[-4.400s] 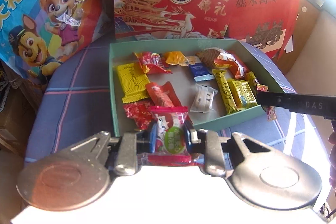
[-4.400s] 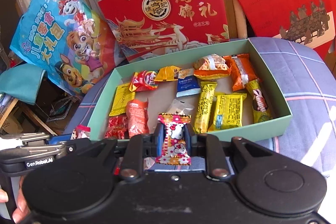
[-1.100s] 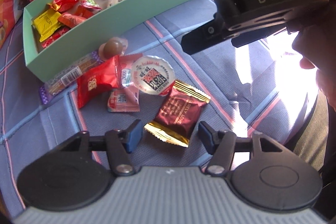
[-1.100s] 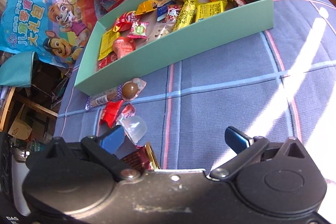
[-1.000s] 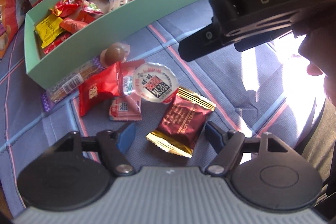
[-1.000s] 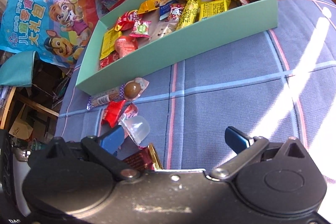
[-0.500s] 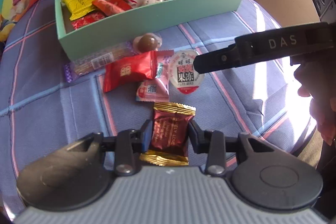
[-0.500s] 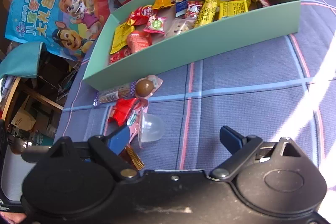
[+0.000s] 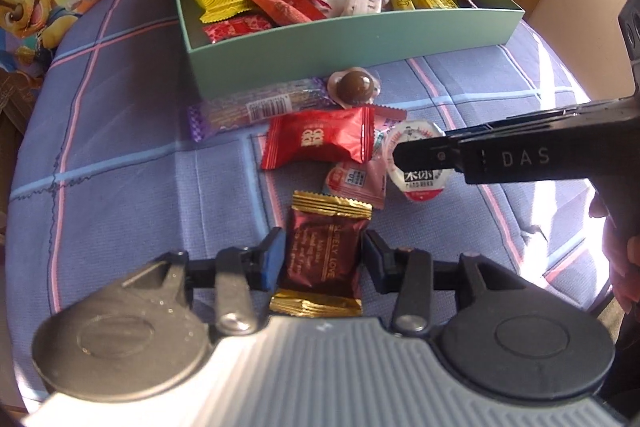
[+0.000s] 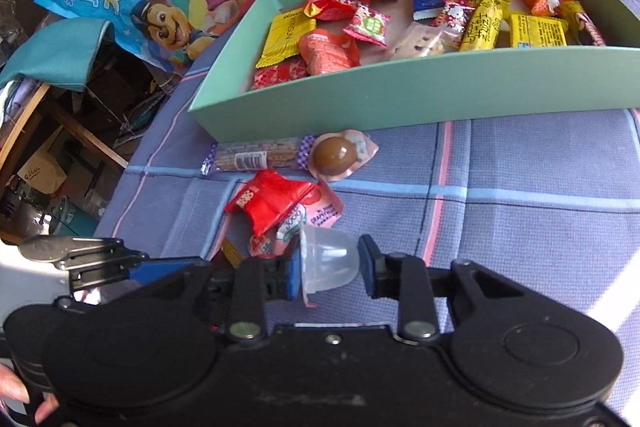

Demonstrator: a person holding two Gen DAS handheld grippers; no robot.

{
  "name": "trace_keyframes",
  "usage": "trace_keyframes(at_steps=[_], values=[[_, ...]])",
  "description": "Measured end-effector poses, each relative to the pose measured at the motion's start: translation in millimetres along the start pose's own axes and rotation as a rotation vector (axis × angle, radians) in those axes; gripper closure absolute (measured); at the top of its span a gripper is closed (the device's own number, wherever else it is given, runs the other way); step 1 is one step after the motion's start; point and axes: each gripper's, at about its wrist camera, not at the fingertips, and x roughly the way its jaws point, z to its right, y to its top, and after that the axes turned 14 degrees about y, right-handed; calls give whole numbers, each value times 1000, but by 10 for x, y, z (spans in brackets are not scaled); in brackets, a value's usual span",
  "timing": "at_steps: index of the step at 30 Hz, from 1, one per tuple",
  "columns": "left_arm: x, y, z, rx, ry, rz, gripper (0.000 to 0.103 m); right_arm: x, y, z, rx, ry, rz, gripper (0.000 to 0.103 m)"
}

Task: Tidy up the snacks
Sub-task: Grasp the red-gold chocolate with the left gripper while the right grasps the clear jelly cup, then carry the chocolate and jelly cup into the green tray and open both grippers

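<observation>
Jelly cup (image 10: pixel 329 259) between closing tool (right) (image 10: pixel 329 273).

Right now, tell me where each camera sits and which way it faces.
Left wrist: on the left gripper, looking steeply down the jaws at the maroon snack packet between them; the right gripper and some fingers intrude from the right.
Right wrist: on the right gripper, jaws closing around the jelly cup; the left gripper shows at left.
Shared: the green box, chocolate ball and red packet.
</observation>
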Motion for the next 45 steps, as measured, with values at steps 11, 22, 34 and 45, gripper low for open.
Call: trace_keyframes(at_steps=[11, 22, 34, 45], values=[[-201, 37, -128, -52, 3, 39, 67, -430, 106, 281, 75, -27, 98, 75], [-455, 831, -86, -88, 7, 180, 67, -777, 626, 410, 61, -33, 218, 75], [184, 1952, 122, -109, 12, 171, 67, -624, 1505, 1115, 113, -131, 272, 75], [719, 2417, 244, -100, 14, 123, 67, -299, 1803, 1544, 159, -174, 259, 75]])
